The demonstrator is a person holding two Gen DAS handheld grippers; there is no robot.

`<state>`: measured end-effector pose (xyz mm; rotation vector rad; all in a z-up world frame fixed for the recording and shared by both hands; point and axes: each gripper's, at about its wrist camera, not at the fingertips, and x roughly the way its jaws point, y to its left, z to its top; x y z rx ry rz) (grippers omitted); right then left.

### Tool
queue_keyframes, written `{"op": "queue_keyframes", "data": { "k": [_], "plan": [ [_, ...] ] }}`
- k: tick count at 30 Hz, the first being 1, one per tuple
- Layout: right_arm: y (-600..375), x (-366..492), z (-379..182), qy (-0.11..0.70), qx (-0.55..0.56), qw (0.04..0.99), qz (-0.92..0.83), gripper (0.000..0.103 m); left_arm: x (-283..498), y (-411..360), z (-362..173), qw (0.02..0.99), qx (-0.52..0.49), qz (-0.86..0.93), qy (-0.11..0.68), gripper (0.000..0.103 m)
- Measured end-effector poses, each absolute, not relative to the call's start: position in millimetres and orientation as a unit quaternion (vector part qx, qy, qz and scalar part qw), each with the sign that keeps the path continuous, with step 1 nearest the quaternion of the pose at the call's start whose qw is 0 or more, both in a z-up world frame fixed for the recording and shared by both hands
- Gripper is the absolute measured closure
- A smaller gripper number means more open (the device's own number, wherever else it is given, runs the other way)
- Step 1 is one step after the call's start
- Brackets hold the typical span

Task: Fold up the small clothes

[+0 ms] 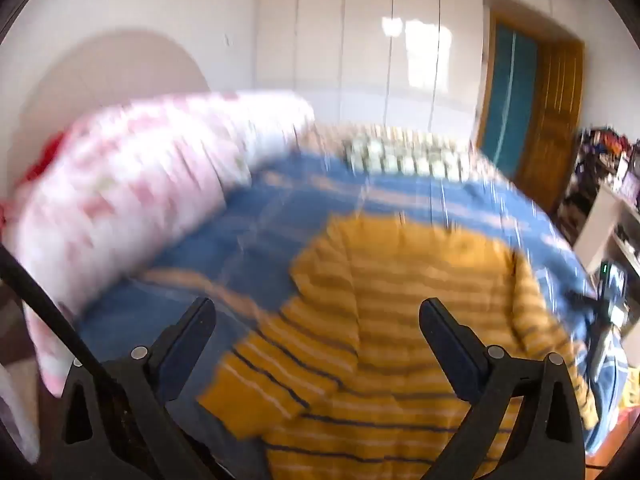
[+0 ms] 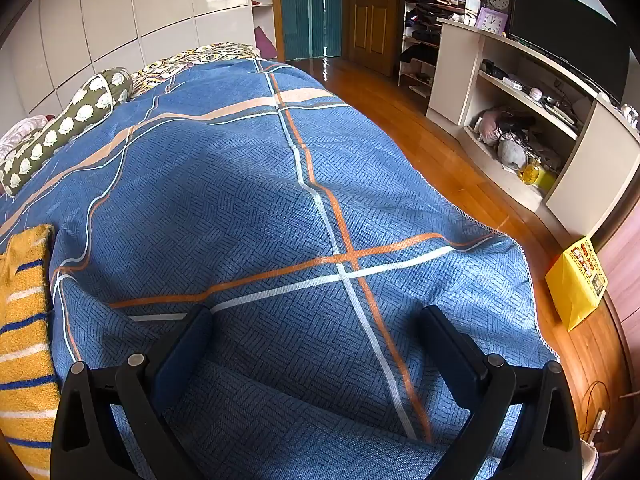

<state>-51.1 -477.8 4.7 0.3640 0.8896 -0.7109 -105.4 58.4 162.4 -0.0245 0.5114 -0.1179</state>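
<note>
A small yellow sweater (image 1: 400, 320) with white and dark blue stripes lies spread on the blue plaid bedspread (image 1: 256, 240); the left wrist view is motion-blurred. My left gripper (image 1: 316, 312) is open and empty, held above the sweater's near left part. In the right wrist view my right gripper (image 2: 316, 320) is open and empty over bare bedspread (image 2: 260, 200). An edge of the sweater (image 2: 24, 340) shows at that view's far left, apart from the right gripper.
A pink floral quilt (image 1: 132, 200) is piled at the bed's left. A green patterned bolster (image 2: 68, 120) lies at the far side. The bed's right edge drops to a wooden floor (image 2: 420, 120) with a white shelf unit (image 2: 520, 120) and a yellow bag (image 2: 576, 284).
</note>
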Motion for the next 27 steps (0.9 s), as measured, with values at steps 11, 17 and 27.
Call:
{"op": "queue_keyframes", "data": {
  "k": [11, 17, 27],
  "plan": [
    [-477.9, -51.1, 4.8, 0.419, 0.171, 0.827, -0.335, 0.0, -93.9, 73.2, 190.4, 0.97, 0.015, -0.052, 0.237, 0.0],
    [-477.9, -51.1, 4.7, 0.419, 0.171, 0.827, -0.335, 0.0, -86.0, 68.6, 155.4, 0.946, 0.0, -0.066, 0.317, 0.0],
    [-477.8, -51.2, 4.7, 0.419, 0.171, 0.827, -0.335, 0.0, -78.4, 66.1, 151.1, 0.943, 0.0, -0.056, 0.328, 0.0]
  ]
}}
